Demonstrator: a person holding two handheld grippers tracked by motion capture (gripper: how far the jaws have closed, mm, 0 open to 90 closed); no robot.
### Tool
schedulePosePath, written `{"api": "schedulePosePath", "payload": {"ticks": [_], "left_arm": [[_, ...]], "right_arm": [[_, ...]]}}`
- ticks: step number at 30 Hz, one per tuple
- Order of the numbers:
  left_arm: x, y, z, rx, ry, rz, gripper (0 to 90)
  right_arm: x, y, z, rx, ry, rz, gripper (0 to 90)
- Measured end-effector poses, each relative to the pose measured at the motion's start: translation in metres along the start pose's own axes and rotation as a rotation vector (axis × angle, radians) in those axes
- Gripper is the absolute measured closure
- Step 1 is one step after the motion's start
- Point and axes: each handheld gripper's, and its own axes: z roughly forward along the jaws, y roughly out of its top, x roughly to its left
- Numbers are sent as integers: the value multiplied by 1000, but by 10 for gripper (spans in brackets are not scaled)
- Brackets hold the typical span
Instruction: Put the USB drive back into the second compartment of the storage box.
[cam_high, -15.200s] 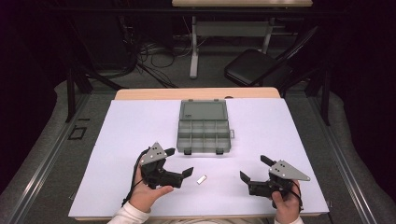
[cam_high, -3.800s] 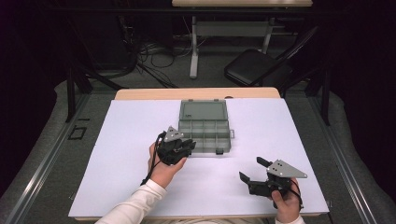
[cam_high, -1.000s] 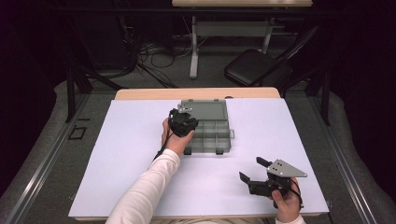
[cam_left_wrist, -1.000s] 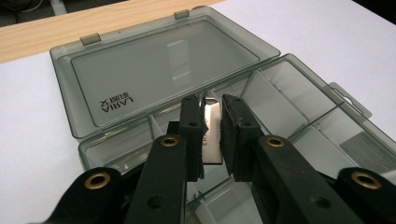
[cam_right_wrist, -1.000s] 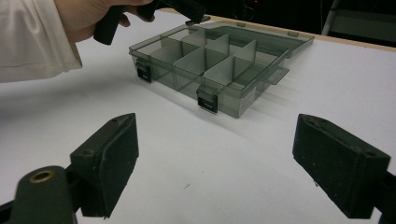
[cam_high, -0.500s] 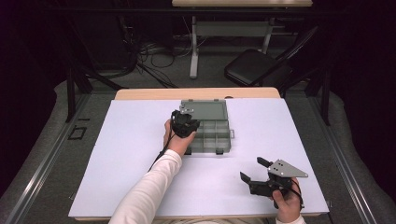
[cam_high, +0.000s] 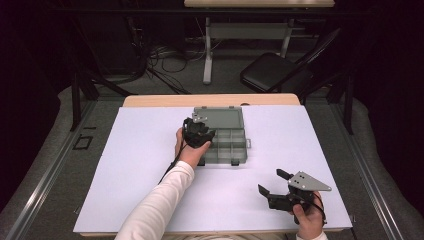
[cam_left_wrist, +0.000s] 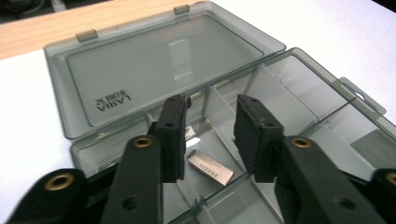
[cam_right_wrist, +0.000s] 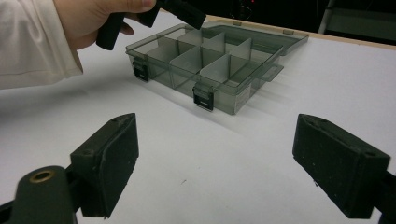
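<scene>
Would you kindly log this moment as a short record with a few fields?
Work in hand: placing a small metal USB stick into a grey compartment box
Box lid: open, lying flat behind the compartments
Stick: lying loose on a compartment floor, beneath the left gripper's jaws
Left gripper: over the box, jaws just opened, not pressing the stick
Right gripper: open, resting near the table's front edge, nothing between its jaws

Your left gripper (cam_high: 200, 134) hangs over the left part of the open grey organizer box (cam_high: 227, 145), far on the white table (cam_high: 140, 165); its jaws have just been opening. Your right gripper (cam_high: 274, 186) rests near you at the right, jaws wide apart, well away from the box.
</scene>
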Motion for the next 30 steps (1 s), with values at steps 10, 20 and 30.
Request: {"api": "schedulePosePath", "payload": {"ticks": [10, 20, 30], "left_arm": [[0, 4, -14, 4, 8, 22, 550], [0, 5, -32, -47, -15, 32, 405], [3, -2, -58, -66, -120, 54, 284]], "right_arm": [[1, 0, -1, 1, -2, -6, 141], [1, 0, -1, 1, -9, -7, 141], [2, 0, 0, -1, -11, -7, 141]]}}
